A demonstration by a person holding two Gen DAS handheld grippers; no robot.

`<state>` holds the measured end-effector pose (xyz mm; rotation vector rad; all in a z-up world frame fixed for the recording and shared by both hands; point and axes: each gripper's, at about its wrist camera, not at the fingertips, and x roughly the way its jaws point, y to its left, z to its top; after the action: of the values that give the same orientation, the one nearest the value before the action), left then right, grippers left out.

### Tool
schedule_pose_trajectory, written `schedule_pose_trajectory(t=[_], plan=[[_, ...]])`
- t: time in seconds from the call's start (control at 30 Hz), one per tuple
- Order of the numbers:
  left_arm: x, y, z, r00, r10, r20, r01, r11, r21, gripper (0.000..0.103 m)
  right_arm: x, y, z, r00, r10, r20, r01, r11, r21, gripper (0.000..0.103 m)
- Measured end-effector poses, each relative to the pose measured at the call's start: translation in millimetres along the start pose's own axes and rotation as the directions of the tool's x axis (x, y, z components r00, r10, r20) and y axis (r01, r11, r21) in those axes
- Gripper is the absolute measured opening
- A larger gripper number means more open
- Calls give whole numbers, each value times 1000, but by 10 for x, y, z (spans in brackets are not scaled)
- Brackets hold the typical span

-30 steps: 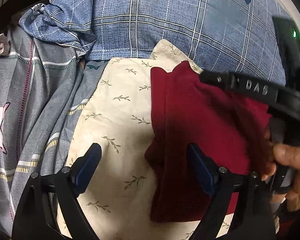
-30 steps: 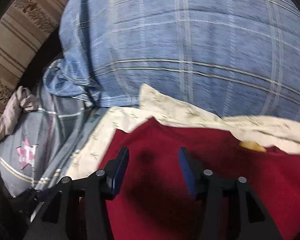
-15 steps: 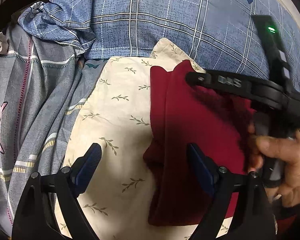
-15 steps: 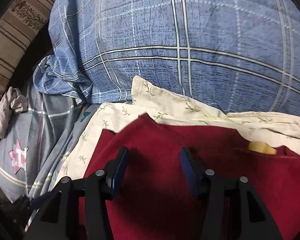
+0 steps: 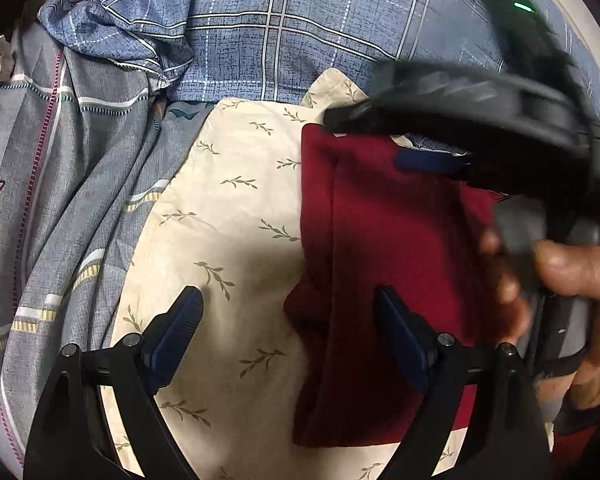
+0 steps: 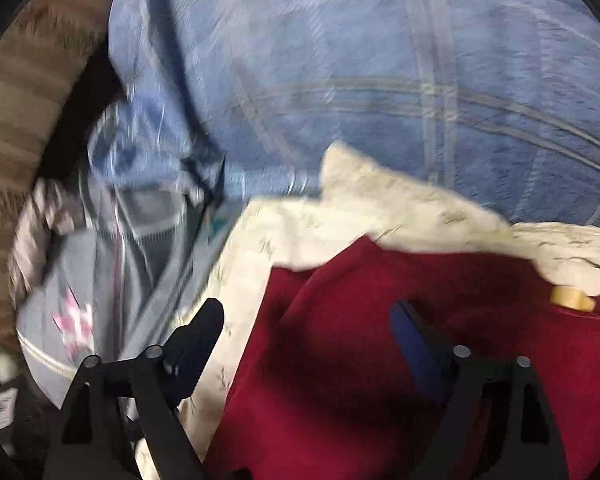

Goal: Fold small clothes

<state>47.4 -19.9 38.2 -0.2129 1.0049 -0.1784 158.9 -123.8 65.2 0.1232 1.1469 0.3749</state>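
A dark red garment (image 5: 392, 264) lies folded on a cream leaf-print cloth (image 5: 228, 224); it also shows in the right wrist view (image 6: 340, 360). My left gripper (image 5: 290, 316) is open and empty, low over the garment's left edge. My right gripper (image 6: 306, 320) is open, jaws wide, above the garment's near-left part. In the left wrist view the right gripper (image 5: 388, 140) is blurred over the garment's far edge, held by a hand (image 5: 572, 280).
A blue plaid pillow (image 5: 300, 20) lies behind the cloth. Grey patterned bedding (image 5: 60, 200) with a pink star is to the left. A small yellow item (image 6: 570, 299) sits at the red garment's far right edge. A striped brown fabric (image 6: 28, 100) is far left.
My right gripper's jaws have spread much wider and it has moved left over the garment's far edge, with motion blur. My left gripper has stayed in place, open.
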Motion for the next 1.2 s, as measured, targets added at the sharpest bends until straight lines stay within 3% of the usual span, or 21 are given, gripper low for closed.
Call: schedule_pose_trajectory(t=[0.1,0.17,0.2,0.23,0.3,0.43,0.53,0.57,0.6,0.63,0.7,0.77,0.8,0.83,0.87,0.9,0.93,1.07,1.13,1.17,1.2], plan=[[-8,11,-12,1000,-4,-3,4,1000,2,88,313,178,-24,991,-122,-48,116,987,-115,91],[-13,17,-12,1000,-9,-5,9,1000,3,88,371,234,-62,984,-179,-14,174,972,-160,80],[-14,13,-10,1000,-16,-4,16,1000,3,88,326,240,-71,983,-186,6,185,969,-165,63],[-14,7,-4,1000,-22,-4,22,1000,3,88,251,231,-74,985,-168,25,170,971,-169,45],[-13,-11,5,999,-45,-3,45,999,-2,88,26,154,-85,997,-58,55,66,985,-159,22],[28,-73,26,994,-105,-6,105,994,-12,88,-375,-56,-112,991,54,126,-42,994,-96,16],[53,-102,38,987,-162,6,162,986,-26,82,-546,-149,-117,983,90,161,-79,994,-74,15],[55,-103,47,982,-187,10,188,982,-30,57,-576,-160,-117,982,90,165,-79,994,-71,15],[51,-120,53,975,-220,6,221,975,-33,47,-603,-177,-117,982,90,169,-80,995,-65,15],[30,-142,53,974,-226,11,226,974,-28,46,-611,-179,-120,982,88,167,-79,995,-62,14],[-59,-212,36,975,-216,44,215,976,26,33,-616,-188,-118,983,82,167,-73,996,-55,14],[-128,-250,34,972,-226,67,223,973,55,29,-666,-223,-121,984,83,160,-78,996,-36,22],[-167,-263,36,967,-241,80,236,970,64,27,-705,-235,-124,985,73,160,-71,997,-15,33],[-197,-272,46,963,-253,88,248,966,72,27,-745,-235,-125,986,67,155,-69,998,2,53],[-228,-286,50,960,-263,94,256,963,80,26,-774,-220,-127,985,79,151,-82,997,12,65],[-254,-304,55,957,-273,103,265,960,88,26,-776,-180,-123,985,92,148,-96,995,15,83],[-271,-312,59,955,-278,106,269,959,92,26,-780,-165,-125,985,100,144,-103,995,14,92],[-315,-382,31,950,-288,119,273,953,130,26,-549,-1,-61,997,67,50,-66,998,-21,92],[-332,-414,20,950,-289,119,271,951,145,26,-303,45,-41,998,30,-47,-32,999,-38,90],[-332,-424,14,951,-285,118,267,952,152,26,-185,50,-49,996,11,-86,-15,999,-37,87],[-325,-429,6,954,-278,112,259,953,156,26,-150,59,-68,996,-5,-87,1,999,-50,73]])
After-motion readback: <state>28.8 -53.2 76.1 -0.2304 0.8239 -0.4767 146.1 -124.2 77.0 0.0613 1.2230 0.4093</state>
